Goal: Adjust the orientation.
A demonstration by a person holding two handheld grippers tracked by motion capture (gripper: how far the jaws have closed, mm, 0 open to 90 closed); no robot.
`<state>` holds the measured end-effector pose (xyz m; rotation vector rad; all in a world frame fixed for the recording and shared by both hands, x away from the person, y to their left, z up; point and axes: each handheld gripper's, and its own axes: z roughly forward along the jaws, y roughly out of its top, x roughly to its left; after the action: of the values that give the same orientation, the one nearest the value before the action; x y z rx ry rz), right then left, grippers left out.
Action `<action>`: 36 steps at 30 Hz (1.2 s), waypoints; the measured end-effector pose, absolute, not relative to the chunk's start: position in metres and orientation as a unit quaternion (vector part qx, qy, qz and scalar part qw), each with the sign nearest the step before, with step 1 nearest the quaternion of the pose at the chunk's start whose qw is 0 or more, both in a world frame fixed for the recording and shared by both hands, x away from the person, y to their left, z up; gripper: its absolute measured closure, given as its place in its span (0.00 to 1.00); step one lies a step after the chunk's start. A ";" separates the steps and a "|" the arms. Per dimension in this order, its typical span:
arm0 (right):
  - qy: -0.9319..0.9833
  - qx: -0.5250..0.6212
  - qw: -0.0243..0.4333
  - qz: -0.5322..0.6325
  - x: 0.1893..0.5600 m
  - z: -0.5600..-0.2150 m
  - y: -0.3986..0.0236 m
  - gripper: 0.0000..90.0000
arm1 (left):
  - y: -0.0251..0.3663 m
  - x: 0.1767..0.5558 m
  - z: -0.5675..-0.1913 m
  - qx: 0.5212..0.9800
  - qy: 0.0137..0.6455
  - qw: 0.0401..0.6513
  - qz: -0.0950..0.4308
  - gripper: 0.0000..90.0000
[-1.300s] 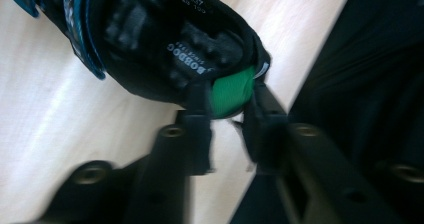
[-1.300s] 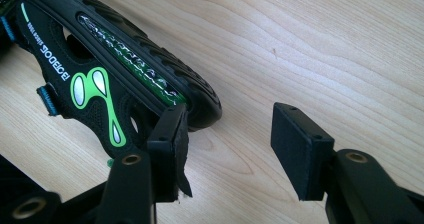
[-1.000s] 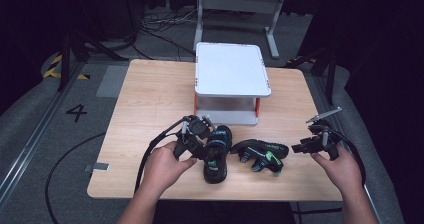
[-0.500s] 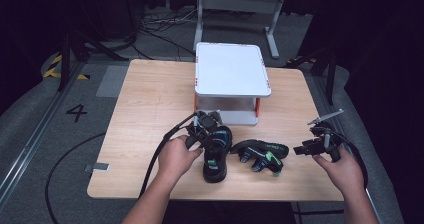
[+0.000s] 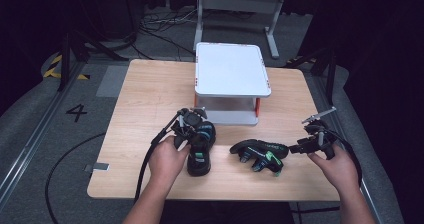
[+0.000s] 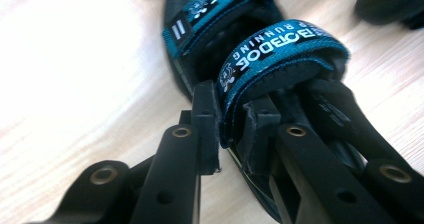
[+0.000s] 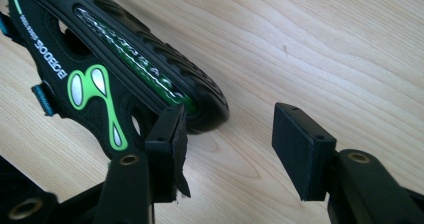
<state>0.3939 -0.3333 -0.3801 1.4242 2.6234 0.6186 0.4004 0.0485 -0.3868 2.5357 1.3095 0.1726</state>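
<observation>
At lower centre of the high view, the left gripper [image 5: 192,129] has its fingers [image 6: 207,119] clenched on the blue strap [image 6: 280,59] of the upright black sandal [image 5: 200,146] on the light wooden worktop [image 5: 150,99]. Just right lies the second black-and-green sandal [image 5: 260,154], tipped on its side. At far right, the right gripper [image 5: 300,148] has its fingers [image 7: 170,139] released, near that sandal's sole.

The high view looks forward and down from above the near edge of the wooden table [image 5: 150,84], taking in the whole top. The left gripper view sits very close over the upright sandal [image 6: 280,54]; the right gripper view faces the tipped sandal [image 7: 100,74], low and near, and both sandals also appear in the high view
</observation>
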 end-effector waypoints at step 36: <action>0.881 0.423 0.065 0.201 0.365 -0.357 -0.313 0.53 | 0.110 0.392 -0.346 0.878 0.441 0.176 0.058 0.49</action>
<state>0.3648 -0.3128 -0.3574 1.2758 2.6590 0.6068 0.3921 0.1104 -0.3458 2.4866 1.2497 0.1643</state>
